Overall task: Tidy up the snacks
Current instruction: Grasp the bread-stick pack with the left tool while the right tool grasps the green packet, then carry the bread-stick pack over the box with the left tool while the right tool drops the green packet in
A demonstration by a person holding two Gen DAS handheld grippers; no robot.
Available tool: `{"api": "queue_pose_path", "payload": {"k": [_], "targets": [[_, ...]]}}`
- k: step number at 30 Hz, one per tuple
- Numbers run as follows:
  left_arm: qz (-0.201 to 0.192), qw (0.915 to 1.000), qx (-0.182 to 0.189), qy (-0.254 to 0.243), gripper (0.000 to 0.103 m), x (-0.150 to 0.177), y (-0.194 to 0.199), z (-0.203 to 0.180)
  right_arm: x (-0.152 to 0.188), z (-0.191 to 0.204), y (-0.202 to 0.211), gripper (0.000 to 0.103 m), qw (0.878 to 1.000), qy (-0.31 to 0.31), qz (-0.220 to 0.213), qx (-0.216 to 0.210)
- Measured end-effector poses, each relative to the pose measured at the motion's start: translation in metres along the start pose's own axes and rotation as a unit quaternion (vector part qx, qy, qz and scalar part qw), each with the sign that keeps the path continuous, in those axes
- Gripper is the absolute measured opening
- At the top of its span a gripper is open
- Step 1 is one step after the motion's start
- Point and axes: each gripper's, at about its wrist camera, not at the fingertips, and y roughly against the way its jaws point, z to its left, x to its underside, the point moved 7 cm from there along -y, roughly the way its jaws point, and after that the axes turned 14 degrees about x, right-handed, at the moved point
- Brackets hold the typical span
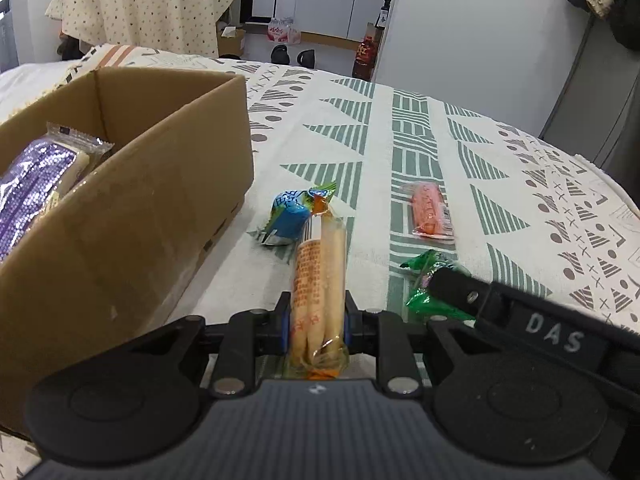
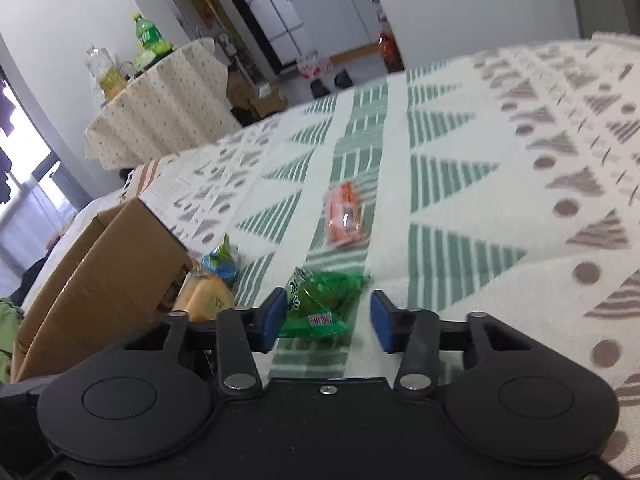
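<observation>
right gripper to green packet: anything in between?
Nothing visible. The right gripper is open, and the green packet already lies between its fingers on the tablecloth. The pink packet lies farther off, and the left gripper, shut on the long orange snack, is off to the side.

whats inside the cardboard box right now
One purple-wrapped snack lies inside the cardboard box, against its left side. The near wall hides the box floor, so anything lower down cannot be seen.
</observation>
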Motion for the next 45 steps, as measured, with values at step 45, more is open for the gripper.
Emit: {"api": "queue_pose_path", "payload": {"k": [45], "targets": [[-0.119,0.9924,0.018,0.023,0.022,-0.078,0.147,0.016,-0.046,0.073,0.113,0.024,0.991,0.058,-0.112,-0.033]]}}
